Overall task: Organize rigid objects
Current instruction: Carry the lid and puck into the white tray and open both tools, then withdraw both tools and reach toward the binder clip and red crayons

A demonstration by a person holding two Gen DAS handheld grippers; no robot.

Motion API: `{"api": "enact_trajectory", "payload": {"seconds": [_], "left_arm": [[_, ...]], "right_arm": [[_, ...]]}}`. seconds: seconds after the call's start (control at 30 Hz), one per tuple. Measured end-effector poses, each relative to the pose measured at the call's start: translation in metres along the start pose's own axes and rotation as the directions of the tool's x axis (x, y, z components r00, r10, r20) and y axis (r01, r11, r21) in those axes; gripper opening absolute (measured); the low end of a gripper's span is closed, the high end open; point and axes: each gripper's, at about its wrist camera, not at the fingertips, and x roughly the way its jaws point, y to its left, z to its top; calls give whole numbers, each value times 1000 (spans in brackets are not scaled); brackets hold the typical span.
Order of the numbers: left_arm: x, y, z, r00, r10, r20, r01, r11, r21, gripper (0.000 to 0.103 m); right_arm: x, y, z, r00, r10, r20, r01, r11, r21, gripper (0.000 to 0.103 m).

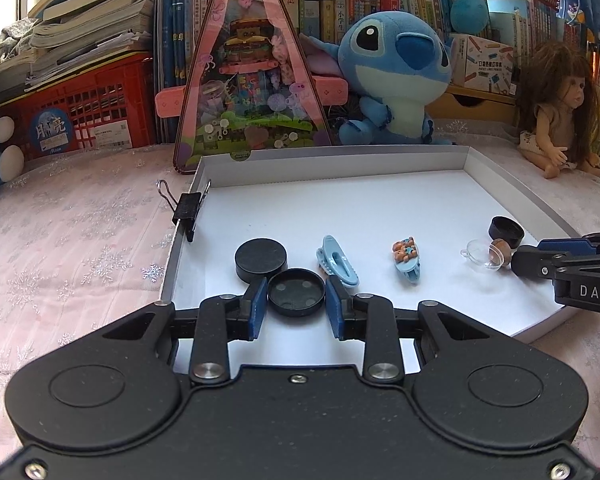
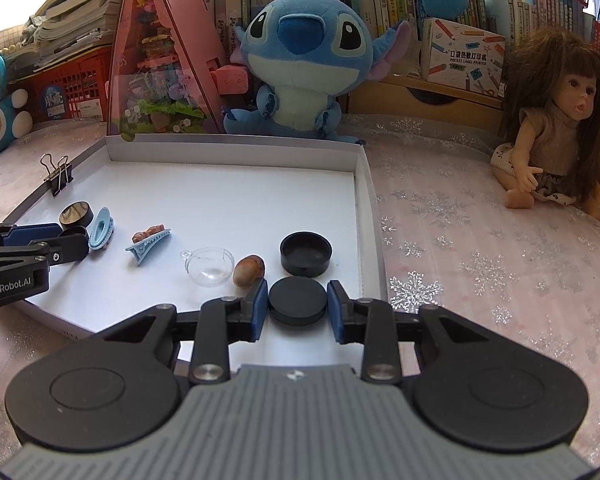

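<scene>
My left gripper [image 1: 296, 300] is shut on a black round cap [image 1: 296, 294], hollow side up, low over the white tray [image 1: 332, 162]. Just beyond the cap lies a black disc [image 1: 261, 259]. In a row to the right lie a blue hair clip [image 1: 337, 260], a bear hair clip [image 1: 407, 258], a clear half-sphere [image 1: 482, 255], an acorn [image 1: 501, 249] and a black cup [image 1: 506, 229]. My right gripper [image 2: 297, 304] is shut on a second black disc [image 2: 297, 300] near the tray's [image 2: 236, 148] right wall, in front of the black cup [image 2: 306, 254]. The right gripper [image 1: 540, 255] enters the left wrist view from the right edge.
A black binder clip [image 1: 186, 208] is clamped on the tray's left wall. Behind the tray stand a pink triangular toy case [image 1: 244, 80], a blue plush [image 1: 396, 72] and bookshelves. A doll [image 2: 556, 136] sits on the snowflake tablecloth [image 2: 480, 240] to the right.
</scene>
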Motion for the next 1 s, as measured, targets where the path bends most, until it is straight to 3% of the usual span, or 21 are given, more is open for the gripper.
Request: {"api": "enact_trajectory", "payload": {"seconds": [0.1, 0.17, 0.33, 0.63, 1.0], "left_arm": [[0, 0, 2, 1000, 1, -11, -1, 1000, -9, 30], [-1, 1, 5, 1000, -7, -23, 7, 1000, -21, 32], [-16, -1, 5, 1000, -24, 4, 24, 999, -33, 54], [-58, -19, -8, 996, -53, 68, 50, 997, 55, 75], [-99, -26, -33, 991, -118, 68, 115, 993, 41, 77]], "right_arm": [[-1, 0, 0, 1000, 5, -4, -5, 1000, -2, 39], [-2, 0, 1, 1000, 6, -4, -6, 1000, -9, 48], [-13, -7, -2, 999, 37, 23, -38, 999, 30, 56], [-48, -1, -19, 994, 50, 97, -46, 998, -41, 71], [-89, -8, -38, 981, 93, 170, -88, 995, -38, 77]]}}
